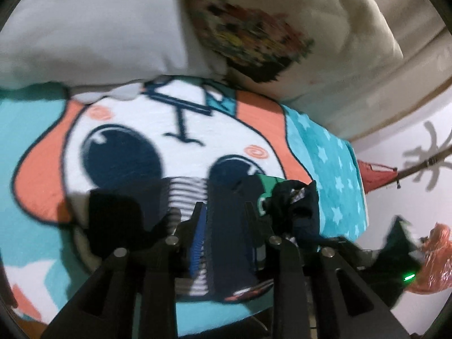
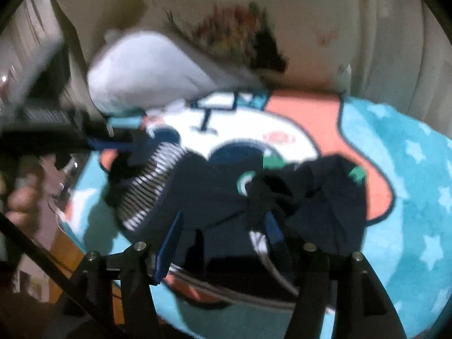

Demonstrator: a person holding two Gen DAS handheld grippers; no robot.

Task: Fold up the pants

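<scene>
Navy pants (image 2: 214, 186) with a striped waistband (image 2: 152, 180) and a green print lie crumpled on a cartoon blanket (image 2: 409, 183). My right gripper (image 2: 224, 220) stands wide open just above the dark middle of the pants, its pads not touching the cloth. At the left of the right wrist view, my left gripper (image 2: 132, 144) has the waistband corner raised to its tips. In the left wrist view, the left gripper (image 1: 226, 212) has a narrow gap filled with navy cloth, and the striped waistband (image 1: 186, 192) shows just beyond its left finger.
A white pillow (image 1: 99, 28) and a printed cushion (image 1: 254, 34) lean at the far side of the blanket (image 1: 127, 113). An orange plastic bag (image 1: 435, 260) and a red item (image 1: 375, 175) lie on the floor beyond the bed edge. A person's hand (image 2: 22, 197) shows at left.
</scene>
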